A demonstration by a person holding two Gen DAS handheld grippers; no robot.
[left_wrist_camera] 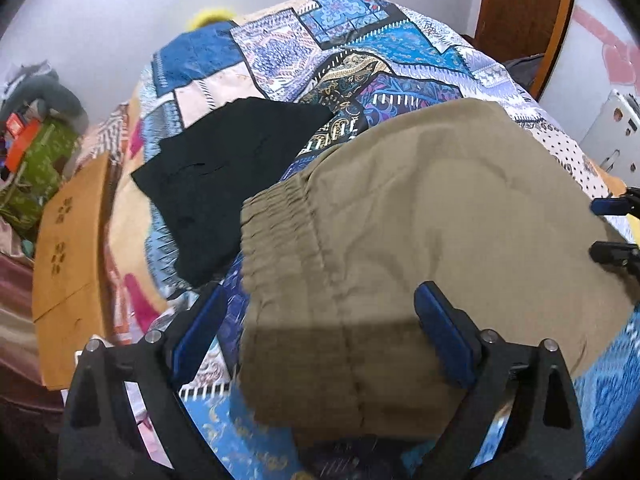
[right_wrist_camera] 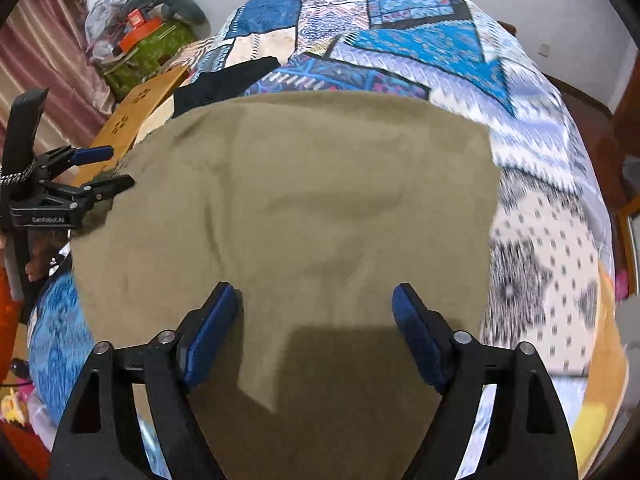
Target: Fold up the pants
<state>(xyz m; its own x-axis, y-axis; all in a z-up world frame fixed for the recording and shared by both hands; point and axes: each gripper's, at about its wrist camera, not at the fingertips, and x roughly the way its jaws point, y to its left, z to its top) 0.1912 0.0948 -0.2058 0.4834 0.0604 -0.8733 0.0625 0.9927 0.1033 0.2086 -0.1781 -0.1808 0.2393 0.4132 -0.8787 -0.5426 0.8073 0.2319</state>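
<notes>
Khaki pants [left_wrist_camera: 420, 216] lie folded flat on a patchwork bedspread [left_wrist_camera: 360, 40], elastic waistband [left_wrist_camera: 280, 224] toward the left. My left gripper [left_wrist_camera: 320, 320] is open and empty, hovering over the waistband end with its jaws astride the near corner. My right gripper [right_wrist_camera: 316, 320] is open and empty above the pants [right_wrist_camera: 300, 200] near their front edge. The right gripper's fingers [left_wrist_camera: 612, 228] show at the right edge of the left wrist view; the left gripper [right_wrist_camera: 108, 172] shows at the left of the right wrist view.
A black folded garment [left_wrist_camera: 224, 176] lies on the bed left of the pants. A wooden board [left_wrist_camera: 68, 248] stands beside the bed's left edge, with a green box and clutter [left_wrist_camera: 36, 160] beyond. A wooden door frame [left_wrist_camera: 524, 20] is at the far right.
</notes>
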